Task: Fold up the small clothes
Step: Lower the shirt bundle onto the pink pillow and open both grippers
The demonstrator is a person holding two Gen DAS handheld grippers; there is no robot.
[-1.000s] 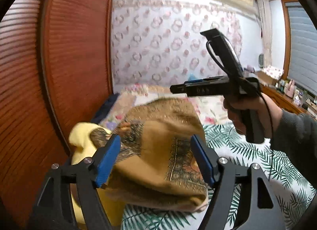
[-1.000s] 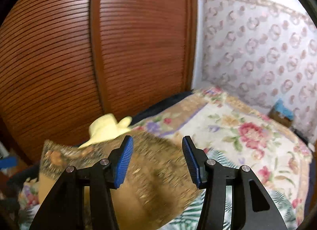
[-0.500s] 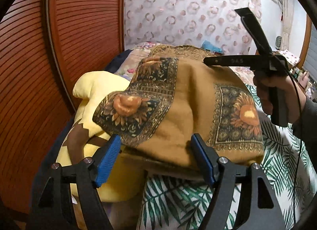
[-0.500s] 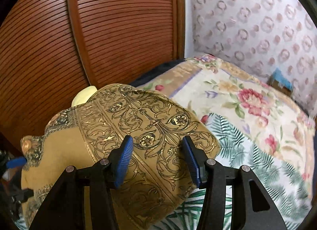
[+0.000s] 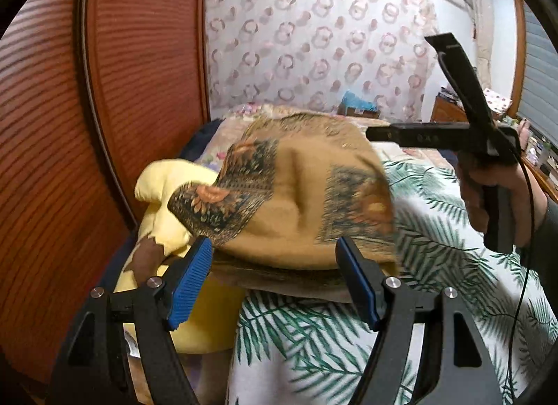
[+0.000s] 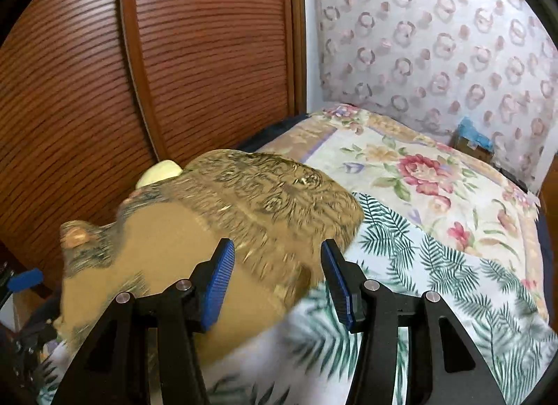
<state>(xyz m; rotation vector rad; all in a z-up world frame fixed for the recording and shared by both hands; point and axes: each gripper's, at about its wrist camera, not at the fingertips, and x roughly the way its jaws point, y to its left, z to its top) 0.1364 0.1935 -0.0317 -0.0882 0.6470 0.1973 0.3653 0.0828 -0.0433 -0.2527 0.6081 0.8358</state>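
A mustard-brown garment (image 5: pixel 296 202) with dark flower panels lies in a folded mound on the palm-leaf bed sheet (image 5: pixel 436 251); its right side is blurred. My left gripper (image 5: pixel 275 283) stands open just before its near edge, pads wide apart and not pressing the cloth. In the right wrist view the same garment (image 6: pixel 216 230) lies under and beyond my right gripper (image 6: pixel 277 283), which is open with nothing pinched. A hand (image 5: pixel 488 192) holds that right gripper above the garment's far right side.
A yellow cushion (image 5: pixel 167 202) sits against the garment's left side. Slatted wooden wardrobe doors (image 5: pixel 87 126) close off the left. A floral quilt (image 6: pixel 418 174) covers the far bed, with a blue-topped box (image 6: pixel 474 141) by the patterned wall (image 5: pixel 314 38). A cluttered dresser (image 5: pixel 537 157) stands right.
Both grippers dipped close over the garment half a second ago and now sit a little farther back. The garment has gone blurred and shifted left in the right view. Jaw widths are unchanged.
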